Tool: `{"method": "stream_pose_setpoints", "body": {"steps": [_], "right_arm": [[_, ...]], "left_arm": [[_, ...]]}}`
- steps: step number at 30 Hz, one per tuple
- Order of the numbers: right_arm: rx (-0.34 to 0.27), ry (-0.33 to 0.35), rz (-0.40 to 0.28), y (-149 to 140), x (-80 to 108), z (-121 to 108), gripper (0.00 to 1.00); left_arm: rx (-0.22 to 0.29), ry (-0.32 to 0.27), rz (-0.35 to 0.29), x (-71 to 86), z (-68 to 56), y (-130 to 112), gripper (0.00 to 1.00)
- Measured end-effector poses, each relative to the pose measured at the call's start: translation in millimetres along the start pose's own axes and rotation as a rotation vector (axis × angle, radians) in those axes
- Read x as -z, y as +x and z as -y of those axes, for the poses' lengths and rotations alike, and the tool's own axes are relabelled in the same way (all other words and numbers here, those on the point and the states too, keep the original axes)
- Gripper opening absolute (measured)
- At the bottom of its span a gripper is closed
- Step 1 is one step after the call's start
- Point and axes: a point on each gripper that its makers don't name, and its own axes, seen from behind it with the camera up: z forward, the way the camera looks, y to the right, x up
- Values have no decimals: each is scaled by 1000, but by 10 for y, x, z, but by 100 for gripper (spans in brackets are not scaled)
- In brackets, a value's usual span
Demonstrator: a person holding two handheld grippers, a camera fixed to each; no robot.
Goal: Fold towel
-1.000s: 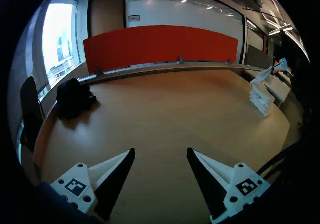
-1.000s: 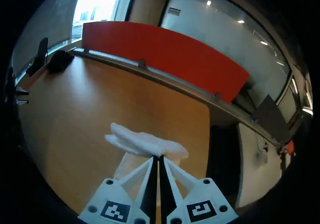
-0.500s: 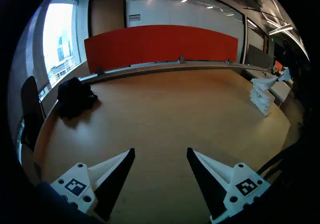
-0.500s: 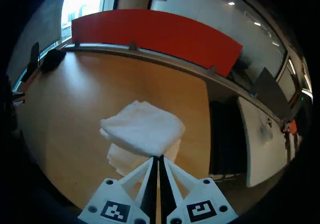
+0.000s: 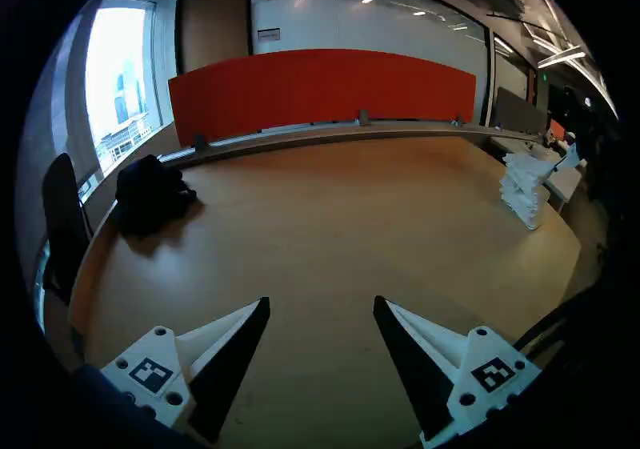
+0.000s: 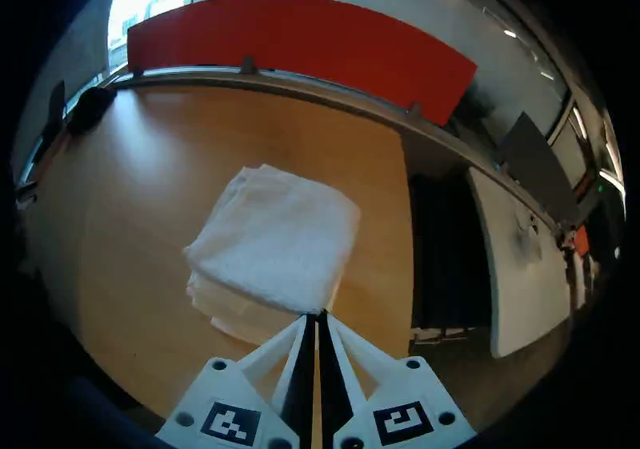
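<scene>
In the right gripper view, a folded white towel (image 6: 276, 237) lies flat on top of a stack of folded white towels (image 6: 228, 309) near the right end of the wooden table (image 6: 152, 177). My right gripper (image 6: 318, 317) is shut on the top towel's near edge. In the left gripper view, my left gripper (image 5: 320, 301) hovers open over bare wood with nothing between its fingers. The same towel stack (image 5: 526, 193) stands far off at the right edge of that table (image 5: 336, 217).
A black bag (image 5: 148, 193) sits at the table's far left, with a dark chair (image 5: 60, 217) beside it. A red partition (image 5: 320, 89) runs along the back edge. Past the table's right end there is a dark gap (image 6: 440, 257) and a white desk (image 6: 524, 281).
My right gripper has carried the folded towel down from the air onto the stack, where it now lies flat. The left gripper has stayed still and open.
</scene>
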Motion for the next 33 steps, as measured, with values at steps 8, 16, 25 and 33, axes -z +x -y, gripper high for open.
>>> {"method": "stream_pose_setpoints", "body": {"steps": [8,16,25,33], "right_arm": [[2,-18,33,-77,-89,-20,2],[-7,-29,52,-143,-176,-12,3],[-24,-49,73,-212,-249,-55,3],[-24,-59,76,-212,-275,-56,9]], "left_arm": [[2,5,3,21,30,-14,96],[-1,8,7,35,48,-31,96],[-2,14,13,41,84,-62,96],[-1,14,16,33,99,-69,96]]}}
